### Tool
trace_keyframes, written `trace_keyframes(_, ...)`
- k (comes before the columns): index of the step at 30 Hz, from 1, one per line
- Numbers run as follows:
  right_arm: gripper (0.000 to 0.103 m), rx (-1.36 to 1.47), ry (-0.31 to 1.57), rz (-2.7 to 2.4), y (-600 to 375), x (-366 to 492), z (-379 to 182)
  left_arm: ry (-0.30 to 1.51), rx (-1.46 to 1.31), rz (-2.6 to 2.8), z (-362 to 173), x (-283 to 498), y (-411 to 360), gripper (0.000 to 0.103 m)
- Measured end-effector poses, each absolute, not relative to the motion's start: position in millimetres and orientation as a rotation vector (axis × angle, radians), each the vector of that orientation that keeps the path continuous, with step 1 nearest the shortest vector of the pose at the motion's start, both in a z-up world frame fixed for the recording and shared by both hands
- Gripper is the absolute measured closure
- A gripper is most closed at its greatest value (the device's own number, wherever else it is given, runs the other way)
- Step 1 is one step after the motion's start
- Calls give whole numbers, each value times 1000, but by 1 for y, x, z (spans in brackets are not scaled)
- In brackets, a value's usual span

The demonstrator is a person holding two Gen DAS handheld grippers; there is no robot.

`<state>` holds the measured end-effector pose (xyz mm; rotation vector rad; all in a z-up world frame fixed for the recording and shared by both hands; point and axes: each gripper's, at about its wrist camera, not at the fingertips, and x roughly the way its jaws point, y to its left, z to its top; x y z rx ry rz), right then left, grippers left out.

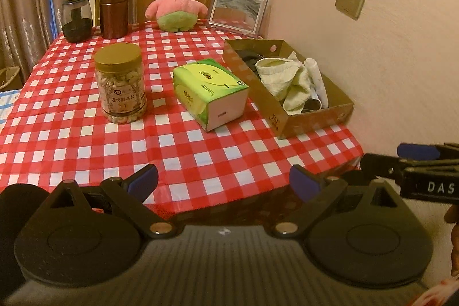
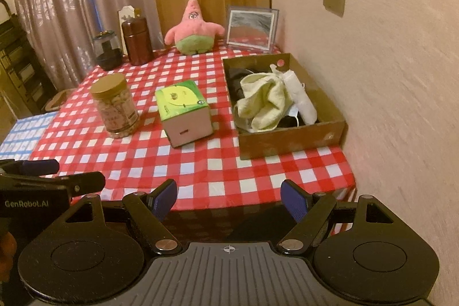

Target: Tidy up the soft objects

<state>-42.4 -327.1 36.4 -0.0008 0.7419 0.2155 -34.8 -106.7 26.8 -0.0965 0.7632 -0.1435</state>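
Both my jaws, left gripper [image 1: 223,182] and right gripper [image 2: 228,198], hang wide open, empty, off the desk [image 1: 200,162] edge. Crumpled pale-yellow towel [image 2: 265,102] lies in the cardboard box [image 2: 292,138], long axis running front-left to back-right.

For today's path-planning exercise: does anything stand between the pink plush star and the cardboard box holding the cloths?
Nothing visible does. The plush star sits at the table's far edge; bare checkered cloth runs from it to the cardboard box.
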Motion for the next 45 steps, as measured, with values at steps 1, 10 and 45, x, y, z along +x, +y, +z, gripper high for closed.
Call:
trace_keyframes(1, 24, -10, 737, 211, -326, -43, 37, 762, -99, -141, 26, -36, -106, 6)
trace_keyframes(10, 24, 2, 730, 202, -327, -44, 38, 763, -117, -138, 27, -39, -101, 6)
trace_keyframes(45, 24, -2, 725, 202, -324, -44, 40, 755, -118, -148, 29, -42, -102, 6)
